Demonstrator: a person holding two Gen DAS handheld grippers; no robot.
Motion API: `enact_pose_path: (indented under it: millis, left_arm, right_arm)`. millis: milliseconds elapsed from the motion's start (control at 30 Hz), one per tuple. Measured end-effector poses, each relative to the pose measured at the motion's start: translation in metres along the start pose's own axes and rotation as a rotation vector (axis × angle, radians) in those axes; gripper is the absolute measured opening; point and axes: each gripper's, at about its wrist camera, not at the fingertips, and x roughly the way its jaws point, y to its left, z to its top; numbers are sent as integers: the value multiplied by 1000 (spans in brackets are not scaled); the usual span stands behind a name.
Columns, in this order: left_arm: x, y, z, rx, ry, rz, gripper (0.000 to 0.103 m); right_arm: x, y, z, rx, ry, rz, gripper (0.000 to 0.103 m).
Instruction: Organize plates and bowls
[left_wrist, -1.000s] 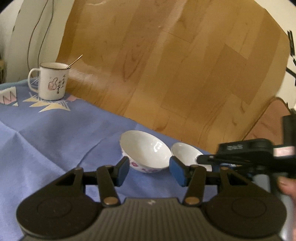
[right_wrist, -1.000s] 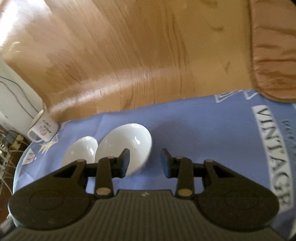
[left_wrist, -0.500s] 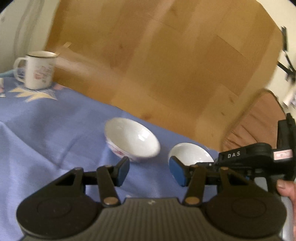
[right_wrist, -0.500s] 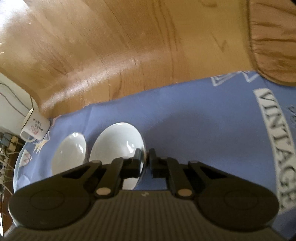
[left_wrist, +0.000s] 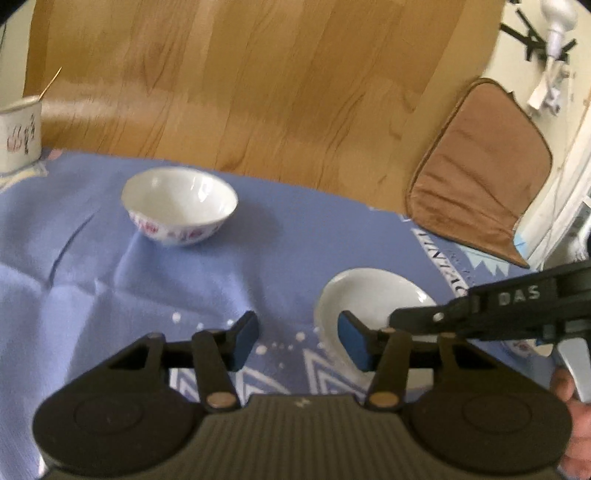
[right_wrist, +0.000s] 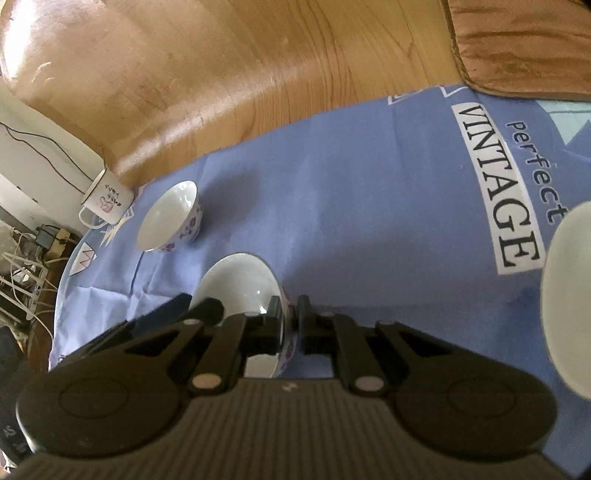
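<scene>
Both wrist views look down closely, sharing the bowls (left_wrist: 179, 205).

Right gripper (right_wrist: 290, 325) clamped; left gripper (left_wrist: 297, 341) agape.

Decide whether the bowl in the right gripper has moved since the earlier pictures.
Yes. The held bowl, pinched at its rim by the right gripper, has drawn away from the other bowl it sat beside, which stays near the mug.
</scene>
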Motion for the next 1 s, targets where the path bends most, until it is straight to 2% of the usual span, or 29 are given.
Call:
enact_pose_path:
  millis: [67, 200, 267, 333, 400, 433, 467, 567, 733, 867, 1000]
  left_arm:
    - [-1, 2, -1, -17, -1, 0, 43]
    - [-3, 1, 0, -21, 5, 4, 41]
    - [-2, -2, 1, -22, 11, -2, 41]
    - [-3, -6, 2, -22, 13, -7, 40]
    - [-1, -9, 1, -17, 24, -11, 23]
    - [0, -10, 0, -23, 39, -35, 12]
    - [0, -12, 0, -31, 48, -47, 11]
    - [-3, -23, 1, -28, 39, -48, 11]
    - [-8, -60, 14, 12, 8, -123, 11]
    - [0, -108, 21, 85, 4, -179, 11]
    - [20, -149, 19, 139, 32, -217, 12]
  right_arm:
    - [-3, 3, -3, -28, -27, -16, 16]
    - [-16, 5, -11, -85, -84, -32, 18]
    - [-21, 4, -13, -94, -106, -35, 31]
    - [-22, 2, -15, -102, -115, -40, 32]
    - [-19, 0, -16, -106, -102, -33, 32]
    - [-18, 1, -17, -114, -89, -24, 25]
    - [-17, 2, -19, -128, -82, -7, 11]
    - [-25, 7, -24, -171, -121, -31, 10]
    - [-61, -9, -24, -174, -241, -42, 8]
    - [-99, -30, -30, -204, -366, -117, 8]
    - [-124, -63, -35, -173, -421, -189, 8]
